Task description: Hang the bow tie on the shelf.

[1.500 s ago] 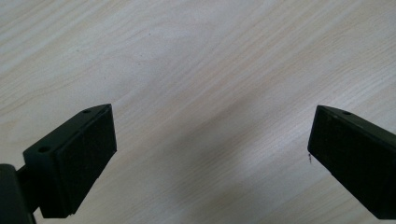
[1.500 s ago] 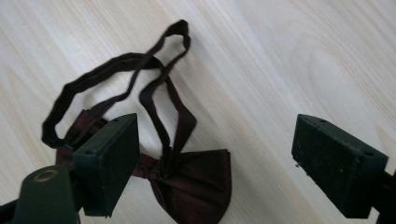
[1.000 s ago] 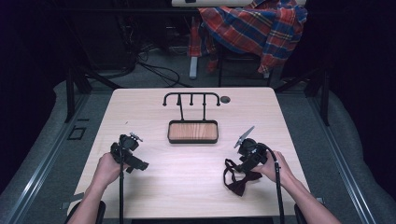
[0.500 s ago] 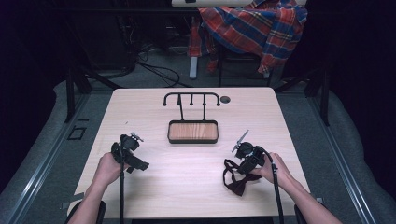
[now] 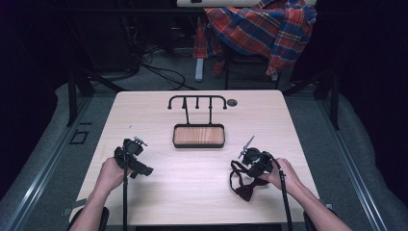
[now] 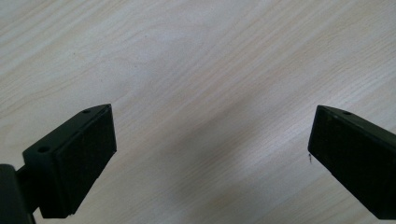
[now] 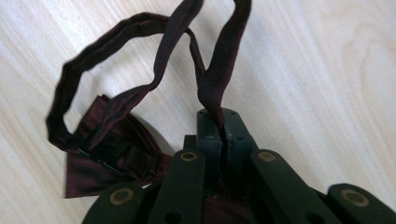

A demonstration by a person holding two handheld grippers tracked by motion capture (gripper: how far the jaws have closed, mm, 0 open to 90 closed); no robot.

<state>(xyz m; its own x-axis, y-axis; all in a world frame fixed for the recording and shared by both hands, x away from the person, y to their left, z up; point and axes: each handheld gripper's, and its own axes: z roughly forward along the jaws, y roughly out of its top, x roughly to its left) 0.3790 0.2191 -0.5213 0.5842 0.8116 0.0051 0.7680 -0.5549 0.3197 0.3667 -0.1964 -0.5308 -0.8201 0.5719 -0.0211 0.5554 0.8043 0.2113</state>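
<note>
pale wooden table (image 5: 192,192), hook stand (image 5: 198,135), bow tie (image 5: 248,187)

L gripper (image 5: 136,144) is held low over the table w/ jaws spread wide; R gripper (image 7: 218,122), jaws just closed, is clamped tight, forearms kept level.

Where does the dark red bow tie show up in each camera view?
High view: bow tie at lower right, beside the right tongs.
Left gripper view: not in it.
Right gripper view: bow tie at lower left, strap pinched by the tongs.
Shared landmark: pale wooden table.
</note>
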